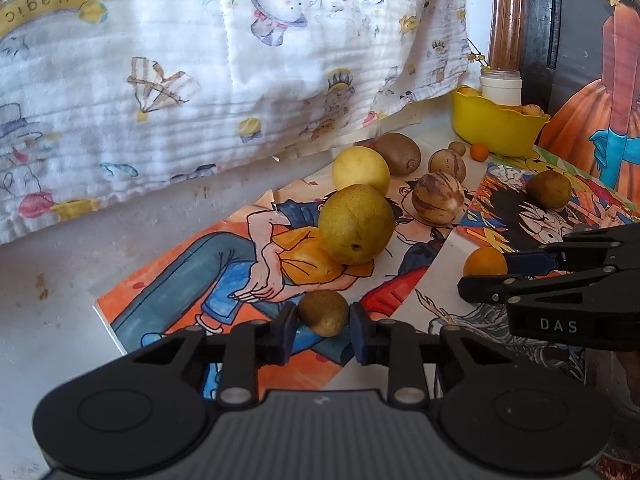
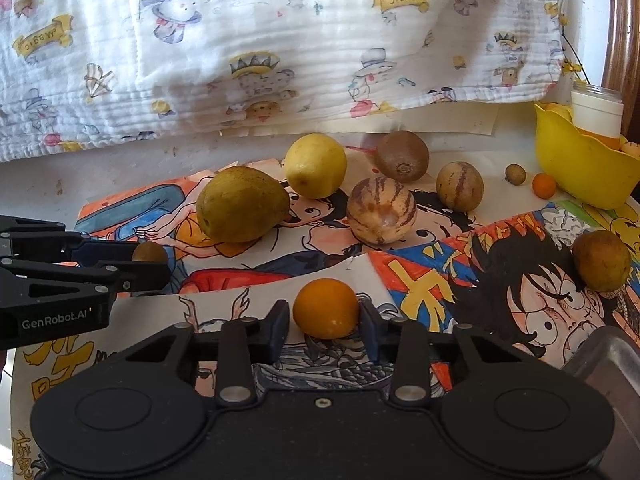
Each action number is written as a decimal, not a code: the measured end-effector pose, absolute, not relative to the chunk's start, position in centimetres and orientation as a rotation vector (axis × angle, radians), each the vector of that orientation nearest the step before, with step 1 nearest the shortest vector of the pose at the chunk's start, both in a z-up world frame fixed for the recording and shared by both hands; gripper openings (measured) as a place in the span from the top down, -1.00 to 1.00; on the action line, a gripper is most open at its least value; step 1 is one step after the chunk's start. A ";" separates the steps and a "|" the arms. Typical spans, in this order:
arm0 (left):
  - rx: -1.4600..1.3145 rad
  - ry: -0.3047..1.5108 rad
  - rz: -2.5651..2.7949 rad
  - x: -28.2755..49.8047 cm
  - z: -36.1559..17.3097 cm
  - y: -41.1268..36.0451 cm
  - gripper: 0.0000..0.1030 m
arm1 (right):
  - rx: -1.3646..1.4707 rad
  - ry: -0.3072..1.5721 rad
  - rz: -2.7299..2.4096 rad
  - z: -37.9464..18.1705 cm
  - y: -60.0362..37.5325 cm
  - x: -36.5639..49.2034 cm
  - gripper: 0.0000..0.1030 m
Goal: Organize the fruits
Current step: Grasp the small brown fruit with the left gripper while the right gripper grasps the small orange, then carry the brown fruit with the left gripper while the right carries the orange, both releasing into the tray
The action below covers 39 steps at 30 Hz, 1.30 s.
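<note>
My left gripper (image 1: 323, 316) is shut on a small brown-green fruit (image 1: 323, 313) that rests on the cartoon posters (image 1: 224, 264). To its right, my right gripper (image 2: 326, 316) is shut on a small orange fruit (image 2: 326, 308) on the same posters. Each gripper shows in the other's view, the right gripper (image 1: 486, 276) from the side and the left gripper (image 2: 148, 264) at the left edge. Beyond them lie a green pear (image 2: 242, 204), a yellow lemon (image 2: 315, 165), a kiwi (image 2: 402, 156) and two striped fruits (image 2: 381, 210). A yellow bowl (image 2: 580, 176) with fruit in it stands at the back right.
A printed white cloth (image 2: 280, 40) hangs along the back. A white jar (image 2: 596, 110) stands behind the bowl, with two tiny fruits (image 2: 543, 185) beside it. Another brown fruit (image 2: 602, 260) lies at the right, and a metal tray corner (image 2: 608, 364) shows at the lower right.
</note>
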<state>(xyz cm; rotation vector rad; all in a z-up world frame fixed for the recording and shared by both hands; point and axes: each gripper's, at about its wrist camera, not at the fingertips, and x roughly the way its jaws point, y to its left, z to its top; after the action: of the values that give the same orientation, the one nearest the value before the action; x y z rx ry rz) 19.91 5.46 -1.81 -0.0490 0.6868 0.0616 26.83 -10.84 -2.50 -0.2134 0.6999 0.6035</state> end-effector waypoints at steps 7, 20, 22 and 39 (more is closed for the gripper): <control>-0.037 0.684 0.052 20.1 -1.8 4.9 0.41 | -0.194 0.701 0.606 -2.5 -10.9 26.7 0.28; -0.057 0.672 0.030 19.9 -1.1 4.3 0.41 | -0.148 0.704 0.636 -2.0 -11.6 25.9 0.29; -0.062 0.669 0.023 19.8 -0.8 4.1 0.41 | -0.135 0.700 0.637 -1.6 -12.0 25.6 0.29; -0.083 0.615 -0.131 20.0 3.5 -1.8 0.41 | -0.073 0.622 0.540 2.8 -20.2 22.8 0.29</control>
<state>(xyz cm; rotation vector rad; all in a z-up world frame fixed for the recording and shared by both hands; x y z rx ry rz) 20.00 -1.78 3.50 -0.0834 0.6154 -0.1315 22.80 -20.17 2.76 -0.0726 0.6220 0.5404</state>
